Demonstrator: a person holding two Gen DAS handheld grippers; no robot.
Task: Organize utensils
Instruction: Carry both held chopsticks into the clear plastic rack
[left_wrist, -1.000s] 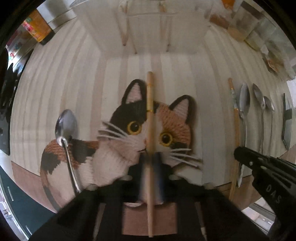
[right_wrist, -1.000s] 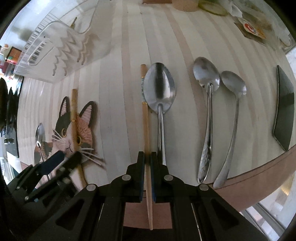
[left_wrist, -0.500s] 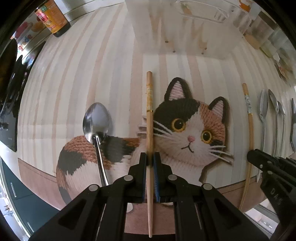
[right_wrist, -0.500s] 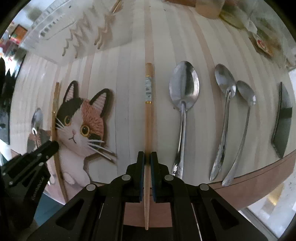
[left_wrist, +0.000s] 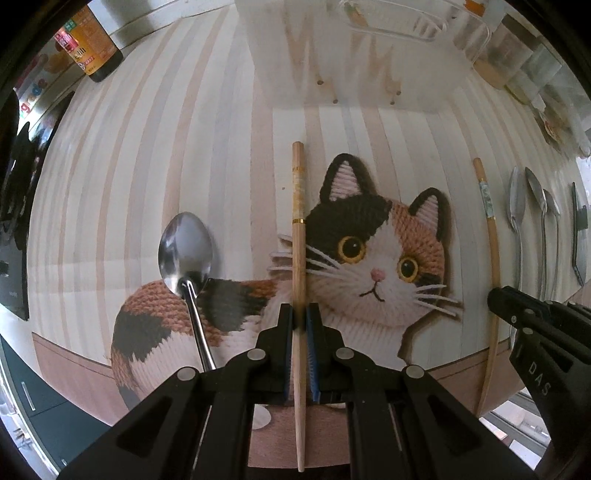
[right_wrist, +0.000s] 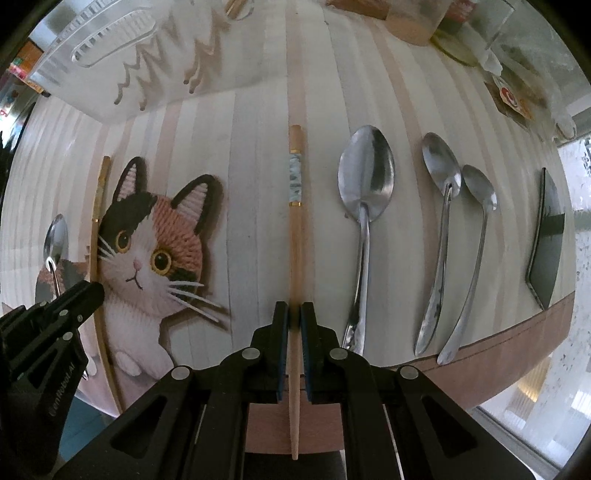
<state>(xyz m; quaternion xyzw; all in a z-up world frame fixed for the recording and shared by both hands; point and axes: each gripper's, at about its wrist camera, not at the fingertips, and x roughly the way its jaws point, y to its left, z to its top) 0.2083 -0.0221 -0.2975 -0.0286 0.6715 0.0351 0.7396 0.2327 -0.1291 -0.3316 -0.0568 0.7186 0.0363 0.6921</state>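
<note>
Two wooden chopsticks, one per gripper. The left gripper is clamped on the left chopstick, held over the cat mat beside a spoon. The right gripper is clamped on the right chopstick, left of three spoons on the desk. Each chopstick is probably light, stiff and smooth, and gripped toward its thin end, so it may pivot. Both grippers point forward, roughly parallel.

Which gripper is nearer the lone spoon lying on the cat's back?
Left. The left gripper sits just right of that spoon; the right gripper is beyond the cat.
</note>
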